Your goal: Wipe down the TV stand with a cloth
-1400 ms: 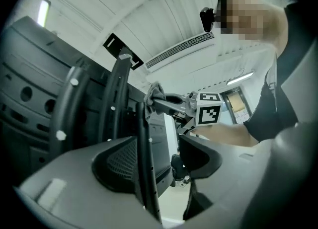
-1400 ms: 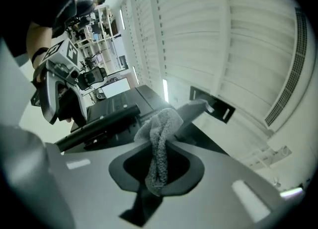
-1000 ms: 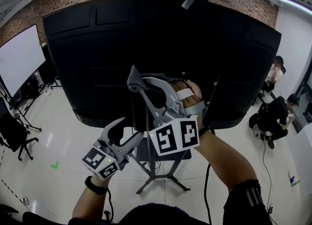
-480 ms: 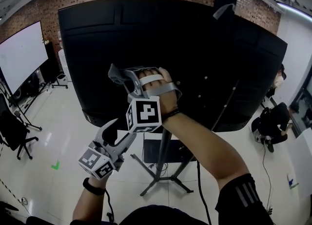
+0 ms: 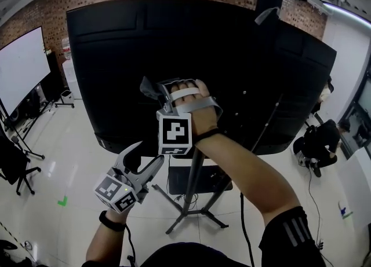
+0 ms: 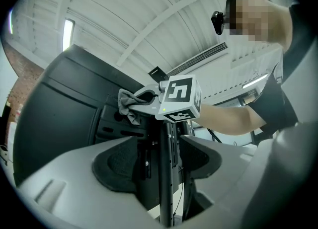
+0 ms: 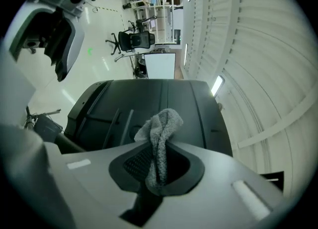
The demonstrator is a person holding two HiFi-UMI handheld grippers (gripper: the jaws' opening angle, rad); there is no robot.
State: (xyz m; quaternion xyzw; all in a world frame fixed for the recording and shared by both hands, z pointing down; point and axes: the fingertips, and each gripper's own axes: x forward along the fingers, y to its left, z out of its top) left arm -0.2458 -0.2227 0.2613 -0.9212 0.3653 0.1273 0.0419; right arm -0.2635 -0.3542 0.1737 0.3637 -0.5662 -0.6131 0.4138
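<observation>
1. Two grippers are raised behind the TV [image 5: 174, 46]. The right gripper [image 7: 159, 171] pinches a grey cloth [image 7: 161, 133] in front of the TV's black back panel; contact cannot be told.
2. The left gripper [image 6: 160, 161] is below the TV's lower edge, jaws spread, and the TV stand pole [image 6: 166, 183] shows in the gap between them.

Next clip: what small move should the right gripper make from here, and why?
Probably press the grey cloth against the TV's black back panel and begin a short sweep. The right gripper is shut on the cloth and held up close in front of the panel; whether they touch cannot be told. The left gripper hangs open, lower down.
</observation>
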